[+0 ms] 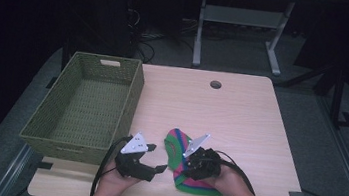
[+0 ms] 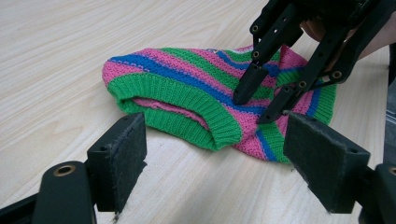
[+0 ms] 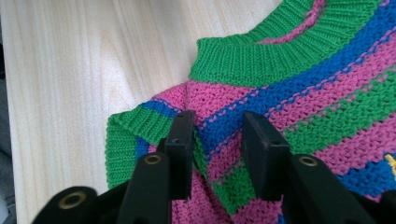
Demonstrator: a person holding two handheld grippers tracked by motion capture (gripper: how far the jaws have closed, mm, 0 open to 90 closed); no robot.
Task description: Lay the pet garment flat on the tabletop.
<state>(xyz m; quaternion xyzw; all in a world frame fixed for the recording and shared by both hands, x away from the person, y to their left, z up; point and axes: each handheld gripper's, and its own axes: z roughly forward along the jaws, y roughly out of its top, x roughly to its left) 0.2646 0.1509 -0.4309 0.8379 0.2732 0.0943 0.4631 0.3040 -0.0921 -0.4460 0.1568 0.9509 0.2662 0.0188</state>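
High view: a pale wooden worktop [image 1: 240, 116] carries a woven green basket [image 1: 129, 97] at its left and a small striped knitted sweater [image 1: 175, 143] near the front edge, just right of the basket.
Sweater: pink, green and blue stripes with green ribbed edges; it lies flat on the worktop, apart from the basket.
Left tool [image 1: 158, 157]: held in the person's left hand [image 1: 117, 179], just left of the sweater and in front of the basket's near corner.
Left tool's state: in the left gripper view its two padded jaws stand wide apart with nothing between them; the sweater [image 2: 196, 105] lies just beyond them, untouched.
Right tool [image 1: 189, 164]: held in the right hand [image 1: 232, 183], resting over the sweater's near part.
Right tool's state: in the right gripper view its jaws are narrowed but not closed, tips down on the knit with a ridge of pink, blue and green fabric [image 3: 217, 140] between them; I cannot tell whether the pads already pinch it.
Seen from the left gripper view: the right tool [image 2: 252, 105] points down onto the sweater's middle, its tips touching the fabric.
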